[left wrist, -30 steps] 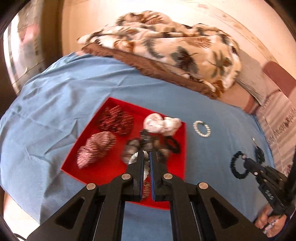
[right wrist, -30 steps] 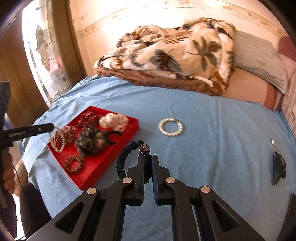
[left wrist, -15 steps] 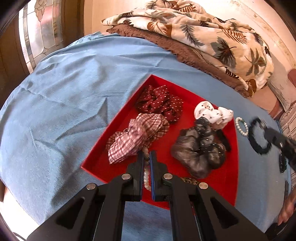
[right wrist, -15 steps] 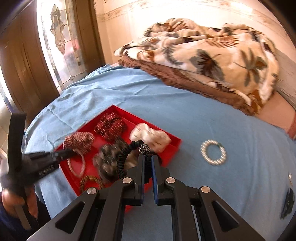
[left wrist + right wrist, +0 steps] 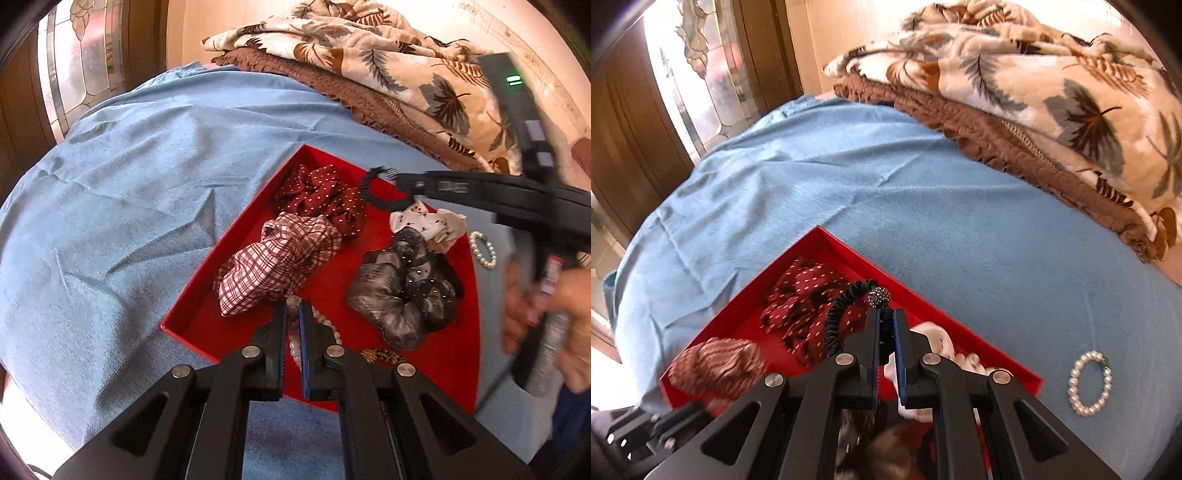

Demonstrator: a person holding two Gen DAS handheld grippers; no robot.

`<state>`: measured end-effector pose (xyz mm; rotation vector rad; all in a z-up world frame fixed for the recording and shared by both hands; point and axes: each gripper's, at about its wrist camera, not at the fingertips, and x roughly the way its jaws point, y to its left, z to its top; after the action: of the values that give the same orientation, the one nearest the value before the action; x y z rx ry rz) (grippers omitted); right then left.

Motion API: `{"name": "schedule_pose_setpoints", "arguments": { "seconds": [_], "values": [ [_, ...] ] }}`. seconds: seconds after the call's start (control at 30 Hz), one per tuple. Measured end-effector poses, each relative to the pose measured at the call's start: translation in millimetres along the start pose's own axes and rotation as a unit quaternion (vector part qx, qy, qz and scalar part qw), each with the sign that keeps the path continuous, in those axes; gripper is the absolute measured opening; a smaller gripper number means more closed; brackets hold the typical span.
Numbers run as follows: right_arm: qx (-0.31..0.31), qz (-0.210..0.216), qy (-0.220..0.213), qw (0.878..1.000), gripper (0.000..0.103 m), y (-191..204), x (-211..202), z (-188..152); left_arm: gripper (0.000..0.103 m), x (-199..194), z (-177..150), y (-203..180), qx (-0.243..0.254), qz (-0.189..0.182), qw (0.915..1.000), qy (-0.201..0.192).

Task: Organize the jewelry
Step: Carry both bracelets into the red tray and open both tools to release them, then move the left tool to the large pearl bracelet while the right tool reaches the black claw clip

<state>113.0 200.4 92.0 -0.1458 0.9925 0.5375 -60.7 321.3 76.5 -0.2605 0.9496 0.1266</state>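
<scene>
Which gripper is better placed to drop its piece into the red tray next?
Left. The left gripper holds its pearl bracelet low inside the red tray, ready to release. The right gripper carries the black hair tie above the tray.

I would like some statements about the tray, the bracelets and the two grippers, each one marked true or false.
1. The right gripper holds a black coiled bracelet over the red tray. True.
2. The left gripper is wide open and empty. False: it is shut on a pearl bracelet.
3. A second pearl bracelet lies on the blue sheet, outside the tray. True.
4. The tray is empty. False: it holds several scrunchies, among them a dotted red one and a checked one.
5. The tray is green. False: it is red.
</scene>
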Motion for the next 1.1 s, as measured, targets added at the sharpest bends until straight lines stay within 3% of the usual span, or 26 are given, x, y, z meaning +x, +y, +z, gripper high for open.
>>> {"name": "schedule_pose_setpoints", "arguments": {
  "seconds": [0.23,0.3,0.37,0.5,0.67,0.83,1.1],
  "values": [
    [0.01,0.006,0.005,1.0,0.009,0,19,4,0.007,-12,2,-1,-0.009,-0.012,0.9998,-0.008],
    [0.017,0.007,0.004,1.0,0.011,-1,17,3,0.011,-14,3,-2,-0.011,-0.012,0.9998,-0.011],
    [0.02,0.006,0.001,1.0,0.013,-2,14,4,0.022,-18,3,-3,-0.01,-0.007,0.9998,-0.016],
    [0.024,0.001,-0.009,1.0,0.028,-7,2,3,0.026,-26,2,-3,-0.012,0.002,0.9996,-0.025],
    [0.046,0.003,-0.026,0.999,0.029,-27,-32,-8,0.032,-40,0,1,-0.027,0.008,0.999,-0.035],
    [0.075,0.005,-0.035,0.997,0.036,-60,-71,-47,0.035,-54,-1,1,-0.039,0.011,0.9983,-0.043],
    [0.145,-0.019,-0.024,0.989,0.039,-129,-125,-152,0.037,-72,-6,-24,-0.01,0.01,0.9986,-0.051]
  ]
}}
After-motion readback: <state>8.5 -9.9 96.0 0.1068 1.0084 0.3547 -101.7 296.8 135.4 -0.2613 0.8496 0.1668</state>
